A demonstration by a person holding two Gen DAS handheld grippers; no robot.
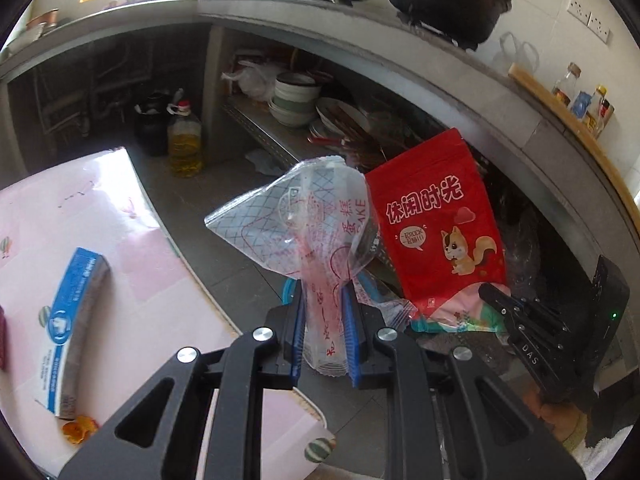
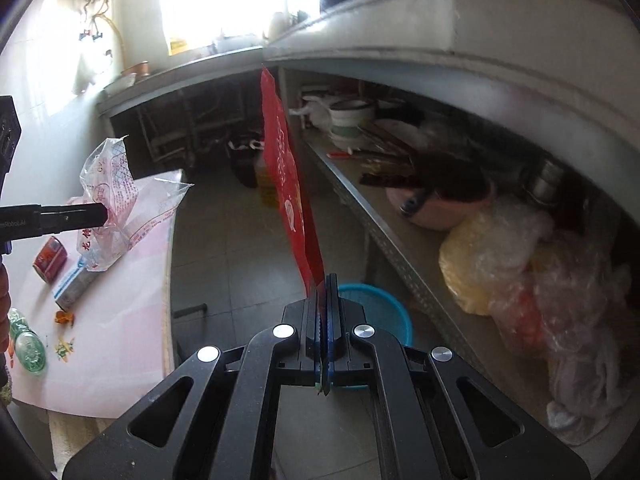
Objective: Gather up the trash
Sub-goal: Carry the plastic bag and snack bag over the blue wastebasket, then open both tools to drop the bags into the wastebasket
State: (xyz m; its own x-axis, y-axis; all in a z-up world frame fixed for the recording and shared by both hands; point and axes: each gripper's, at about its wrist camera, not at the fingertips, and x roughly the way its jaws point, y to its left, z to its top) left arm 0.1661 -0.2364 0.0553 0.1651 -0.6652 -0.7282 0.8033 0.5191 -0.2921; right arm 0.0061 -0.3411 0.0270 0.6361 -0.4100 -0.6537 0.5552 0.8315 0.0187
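Observation:
My left gripper is shut on a crumpled clear cake wrapper with red and blue print, which stands up from the jaws over the floor beside the table. In the right wrist view that wrapper hangs off the left gripper at the left. My right gripper is shut on the bottom edge of a red snack bag, seen edge-on. From the left wrist view the red snack bag shows a squirrel picture, with the right gripper below it. A blue basket sits on the floor under the right gripper.
The pink-covered table carries a blue-white box, an orange candy wrapper, a red can and green glass pieces. An oil bottle stands on the floor. The low shelf holds bowls and plastic bags.

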